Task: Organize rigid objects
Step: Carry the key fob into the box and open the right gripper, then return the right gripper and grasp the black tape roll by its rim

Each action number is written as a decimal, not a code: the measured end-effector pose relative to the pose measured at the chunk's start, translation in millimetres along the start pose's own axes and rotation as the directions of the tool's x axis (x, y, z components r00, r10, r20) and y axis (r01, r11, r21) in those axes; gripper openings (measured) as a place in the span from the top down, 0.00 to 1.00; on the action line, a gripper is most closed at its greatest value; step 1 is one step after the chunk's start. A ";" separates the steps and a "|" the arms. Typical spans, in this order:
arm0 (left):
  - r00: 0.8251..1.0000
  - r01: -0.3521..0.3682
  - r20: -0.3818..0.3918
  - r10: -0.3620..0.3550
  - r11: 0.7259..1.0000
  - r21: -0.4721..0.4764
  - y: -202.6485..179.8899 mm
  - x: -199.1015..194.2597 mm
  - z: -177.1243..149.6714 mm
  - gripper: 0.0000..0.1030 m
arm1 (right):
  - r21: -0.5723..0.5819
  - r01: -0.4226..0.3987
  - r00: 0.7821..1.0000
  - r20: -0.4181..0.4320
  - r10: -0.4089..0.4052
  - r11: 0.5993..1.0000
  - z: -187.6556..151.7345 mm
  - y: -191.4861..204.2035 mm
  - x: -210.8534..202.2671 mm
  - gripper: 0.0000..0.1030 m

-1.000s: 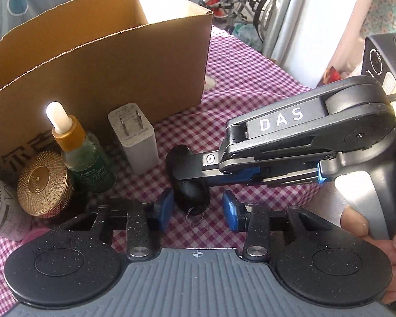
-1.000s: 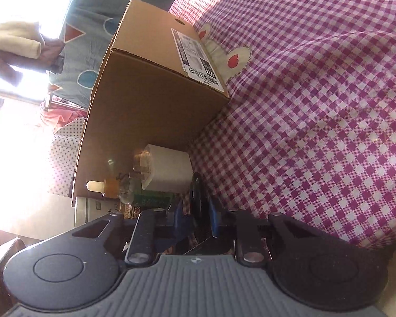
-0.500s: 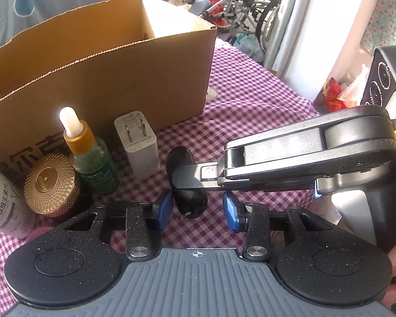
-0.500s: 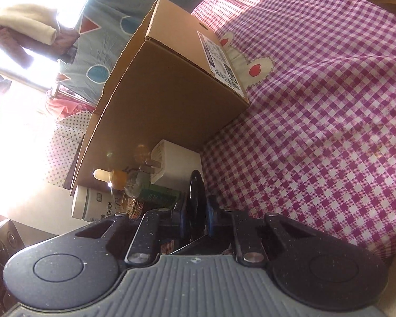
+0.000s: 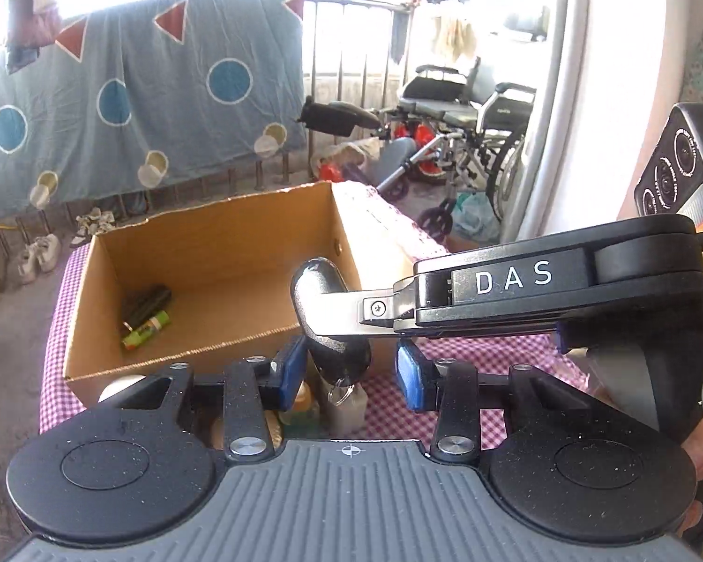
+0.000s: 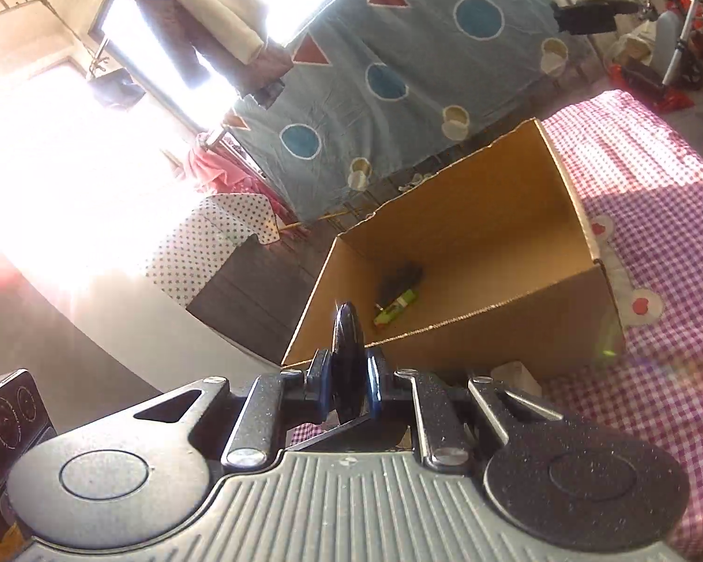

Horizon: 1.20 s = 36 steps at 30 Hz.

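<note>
Black key fob (image 6: 348, 360) clamped in right gripper (image 6: 347, 391), held above the near wall of the cardboard box (image 5: 220, 253), not yet dropped. Box holds 2 small items (image 5: 145, 316), identity unclear. Left gripper (image 5: 349, 372) spread, holding nothing. Remaining bottles and charger (image 6: 515, 374) mostly hidden below the grippers.

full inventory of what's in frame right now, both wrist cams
cardboard box: 1, brown, open, on the checked cloth.
green tube: 1, on the box floor, left part.
dark item: 1, black, beside the green tube; identity unclear.
black key fob: 1, with metal ring, held up at the box's near wall.
white charger: 1, at the box's near wall, mostly hidden.
checked cloth: 1, purple-white, covers the table.
blue blanket: 1, dots and triangles, hanging behind.
wheelchair: 1, background right.
right claw: shut on the black key fob.
left claw: open, below the fob.
</note>
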<state>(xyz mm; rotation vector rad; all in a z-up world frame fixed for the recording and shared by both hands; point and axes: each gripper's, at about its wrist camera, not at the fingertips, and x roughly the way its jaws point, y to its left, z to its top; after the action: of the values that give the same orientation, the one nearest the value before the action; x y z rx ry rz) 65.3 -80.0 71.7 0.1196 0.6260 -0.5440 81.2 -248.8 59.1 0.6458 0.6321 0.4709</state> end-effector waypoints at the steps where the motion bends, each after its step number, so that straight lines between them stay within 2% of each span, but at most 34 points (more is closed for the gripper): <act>1: 1.000 -0.012 0.008 0.012 1.000 -0.016 9.4 -1.7 8.0 0.61 | -0.021 -0.016 1.000 -0.009 0.015 1.000 9.9 8.0 7.9 0.84; 4: 0.999 -0.050 -0.008 0.050 0.996 -0.067 37.7 9.2 29.6 0.61 | -0.053 -0.052 0.996 -0.074 0.048 0.997 41.4 28.0 44.4 0.84; 7: 0.995 -0.080 -0.068 0.072 0.989 -0.128 71.1 32.4 40.9 0.60 | -0.041 -0.051 0.981 -0.188 0.043 0.998 68.7 29.9 96.8 0.84; 10: 0.986 -0.108 -0.142 0.083 0.977 -0.183 99.2 58.6 40.7 0.60 | 0.018 -0.029 0.943 -0.331 0.033 0.999 84.1 15.5 156.5 0.84; 14: 0.974 -0.158 -0.196 0.113 0.959 -0.233 130.6 56.9 26.3 0.59 | 0.018 0.067 0.881 -0.470 -0.050 0.998 78.9 0.8 220.3 0.84; 21: 0.973 -0.181 -0.189 0.134 0.949 -0.258 149.0 45.3 17.9 0.58 | -0.072 0.152 0.789 -0.592 -0.165 0.986 61.9 -5.0 283.3 0.83; 24: 0.976 -0.180 -0.168 0.138 0.945 -0.273 150.7 37.0 19.1 0.58 | -0.077 0.161 0.766 -0.619 -0.173 0.984 59.2 0.1 298.1 0.82; 25: 0.977 -0.180 -0.162 0.139 0.944 -0.276 150.7 33.7 19.1 0.58 | -0.077 0.155 0.769 -0.617 -0.169 0.985 59.3 1.8 298.5 0.81; 28: 0.981 -0.171 -0.136 0.137 0.945 -0.279 149.0 22.2 18.7 0.57 | -0.070 0.144 0.793 -0.588 -0.158 0.987 61.7 7.5 282.5 0.80; 31: 0.986 -0.154 -0.107 0.129 0.949 -0.275 144.8 9.4 18.3 0.56 | -0.046 0.117 0.832 -0.541 -0.123 0.992 72.5 13.6 258.0 0.80; 36: 0.995 -0.101 -0.039 0.094 0.957 -0.272 132.9 -19.2 14.1 0.52 | -0.027 0.039 0.909 -0.414 -0.046 0.999 77.6 21.9 169.8 0.80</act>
<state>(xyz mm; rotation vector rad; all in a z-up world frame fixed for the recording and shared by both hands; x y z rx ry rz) 128.6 38.3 87.1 -0.1035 0.7110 -0.3565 249.9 -166.0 56.5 0.5150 1.0425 0.5786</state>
